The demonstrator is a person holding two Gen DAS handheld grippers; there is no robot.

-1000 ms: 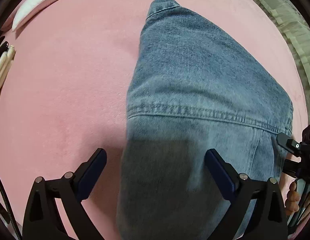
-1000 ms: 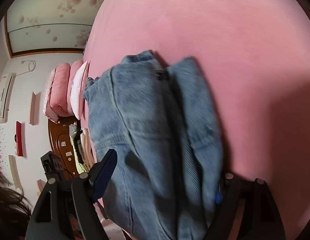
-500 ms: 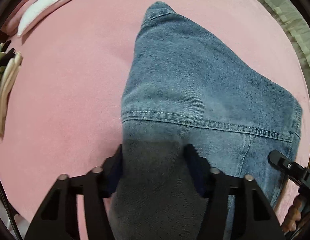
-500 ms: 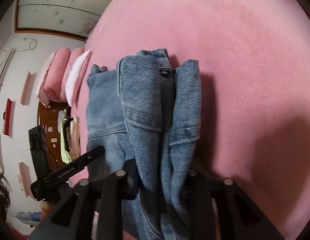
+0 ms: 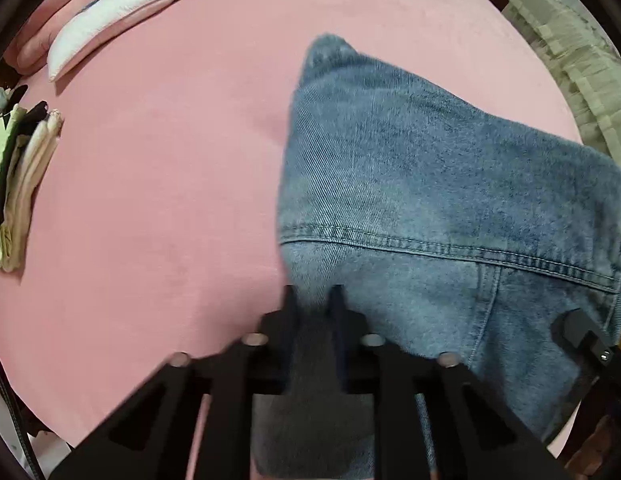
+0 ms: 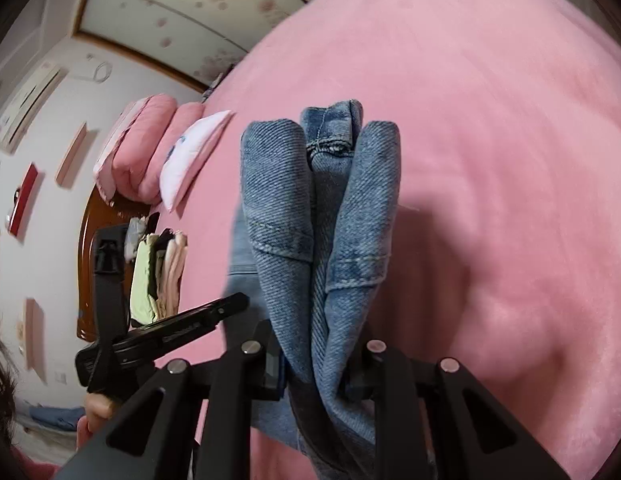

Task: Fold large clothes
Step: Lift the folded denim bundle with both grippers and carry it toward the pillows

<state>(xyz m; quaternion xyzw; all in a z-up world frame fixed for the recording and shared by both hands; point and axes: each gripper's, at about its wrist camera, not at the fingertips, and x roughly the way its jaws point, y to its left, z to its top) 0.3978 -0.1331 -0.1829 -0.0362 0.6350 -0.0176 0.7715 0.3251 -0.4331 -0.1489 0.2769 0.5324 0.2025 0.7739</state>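
While both grippers pinch, jeans (image 6: 322, 216) bunch btwn fingers (image 6: 270, 344).

Both grippers' jaws just clamped, angled downward.

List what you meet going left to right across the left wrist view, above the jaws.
Stack of folded clothes → white pillow → bare pink bedsheet → denim garment → cream ruffled fabric.
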